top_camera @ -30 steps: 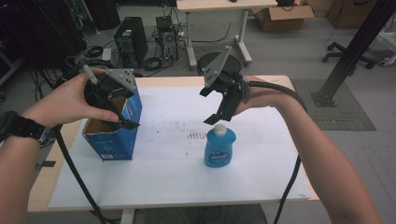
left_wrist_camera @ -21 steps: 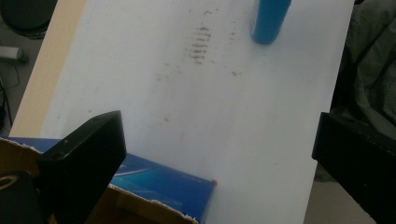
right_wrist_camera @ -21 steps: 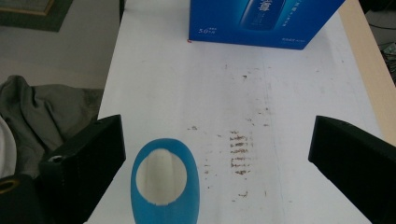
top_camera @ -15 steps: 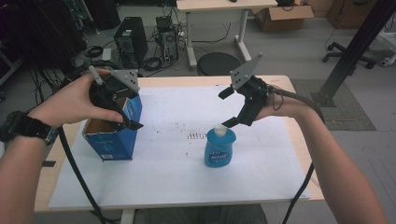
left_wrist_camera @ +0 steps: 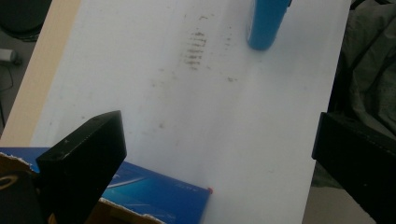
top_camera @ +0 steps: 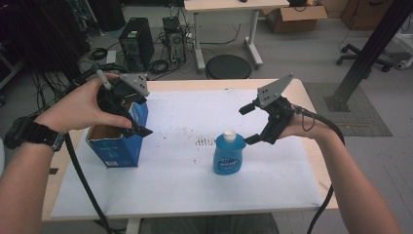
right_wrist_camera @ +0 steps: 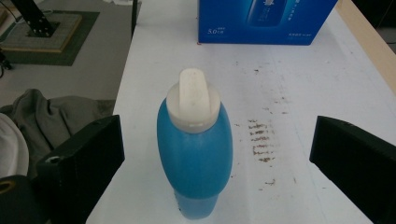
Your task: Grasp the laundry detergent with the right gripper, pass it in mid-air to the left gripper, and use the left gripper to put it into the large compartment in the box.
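A blue bottle (top_camera: 228, 157) with a white cap (top_camera: 229, 135) stands upright on the white sheet, right of centre. My right gripper (top_camera: 246, 126) hovers just right of its cap, open, its jaws either side of the bottle (right_wrist_camera: 195, 158) without touching it. An open blue cardboard box (top_camera: 117, 139) stands at the left. My left gripper (top_camera: 139, 114) is held open over the box's right rim, nothing between its jaws. In the left gripper view the box edge (left_wrist_camera: 156, 191) lies below the left gripper (left_wrist_camera: 217, 133), and the bottle (left_wrist_camera: 267, 21) is farther off.
A white sheet (top_camera: 185, 190) covers the wooden table (top_camera: 311, 161), with dark smudges (top_camera: 205, 142) left of the bottle. Beyond the far edge, on the floor, are a round stool (top_camera: 228, 67), computer towers (top_camera: 136, 41) and cables. A black post (top_camera: 367, 48) stands at the right.
My right gripper has moved from above the bottle out to its right and a little lower, still open. The left gripper has stayed over the box.
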The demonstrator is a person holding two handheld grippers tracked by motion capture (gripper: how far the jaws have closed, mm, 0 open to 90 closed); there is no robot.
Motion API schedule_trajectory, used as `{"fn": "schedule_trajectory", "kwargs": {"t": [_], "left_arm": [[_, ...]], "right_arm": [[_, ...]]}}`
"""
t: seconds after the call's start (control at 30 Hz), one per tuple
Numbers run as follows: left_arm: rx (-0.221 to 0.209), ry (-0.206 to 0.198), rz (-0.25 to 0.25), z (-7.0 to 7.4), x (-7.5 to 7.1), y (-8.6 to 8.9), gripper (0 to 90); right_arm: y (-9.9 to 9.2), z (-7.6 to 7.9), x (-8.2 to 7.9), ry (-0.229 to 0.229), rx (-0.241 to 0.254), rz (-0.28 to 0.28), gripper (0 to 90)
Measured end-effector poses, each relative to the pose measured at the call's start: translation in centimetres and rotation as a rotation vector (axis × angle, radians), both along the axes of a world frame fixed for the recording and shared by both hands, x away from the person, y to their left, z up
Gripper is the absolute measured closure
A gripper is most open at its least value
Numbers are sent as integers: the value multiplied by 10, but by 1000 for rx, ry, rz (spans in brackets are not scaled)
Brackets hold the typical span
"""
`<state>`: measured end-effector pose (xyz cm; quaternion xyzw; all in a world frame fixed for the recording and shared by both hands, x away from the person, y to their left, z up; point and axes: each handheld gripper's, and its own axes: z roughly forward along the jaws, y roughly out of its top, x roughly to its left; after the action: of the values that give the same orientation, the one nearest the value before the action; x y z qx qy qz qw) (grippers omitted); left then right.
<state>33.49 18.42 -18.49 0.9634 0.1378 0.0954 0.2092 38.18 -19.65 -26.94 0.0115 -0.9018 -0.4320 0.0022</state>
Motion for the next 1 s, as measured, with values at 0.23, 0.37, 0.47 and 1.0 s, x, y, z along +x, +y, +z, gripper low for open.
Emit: {"fn": "schedule_trajectory", "kwargs": {"t": [0.23,0.37,0.47,1.0], "left_arm": [[-6,1,1,-1,-1,-1,35],[-5,3,-3,-1,-1,-2,36],[-5,4,-1,-1,-1,-3,35],[-4,12,-7,-2,-1,-5,36]], "right_arm": [[-9,-21,-1,34,42,-11,28],[-14,-35,-1,54,68,-17,27],[-16,-45,-2,67,80,-21,27],[-16,-86,-3,130,138,-20,37]]}}
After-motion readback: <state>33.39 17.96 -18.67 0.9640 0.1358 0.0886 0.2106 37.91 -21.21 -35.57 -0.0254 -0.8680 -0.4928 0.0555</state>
